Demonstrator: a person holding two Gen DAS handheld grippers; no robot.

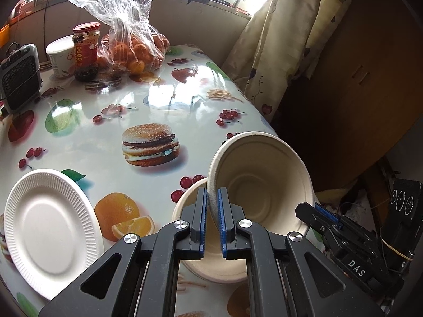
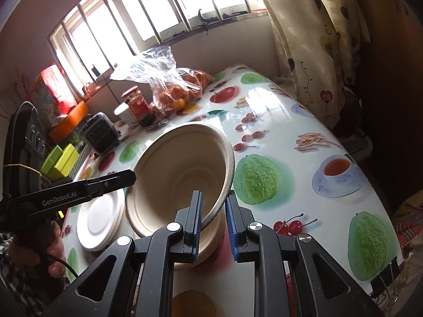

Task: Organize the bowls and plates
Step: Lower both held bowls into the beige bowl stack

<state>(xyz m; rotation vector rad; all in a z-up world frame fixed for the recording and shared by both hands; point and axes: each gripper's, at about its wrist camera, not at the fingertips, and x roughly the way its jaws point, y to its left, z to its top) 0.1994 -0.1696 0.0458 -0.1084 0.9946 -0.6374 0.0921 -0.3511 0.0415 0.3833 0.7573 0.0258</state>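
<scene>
Daylight floods through the blown-out window (image 2: 148, 18) at the frame tops, throwing glare on the glossy tablecloth (image 1: 169, 97); fisheye edges bend and darken.

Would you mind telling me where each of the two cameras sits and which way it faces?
Left wrist: on the left claw, looking down across the fruit-print table toward the window; it pinches the tilted bowl by the rim above a second bowl. The right claw shows at right.
Right wrist: on the right claw, facing the same window; it pinches the bowl's opposite rim. The left claw and a hand show at left.
Shared: both bowls, white plate, jar, bag of oranges.
</scene>
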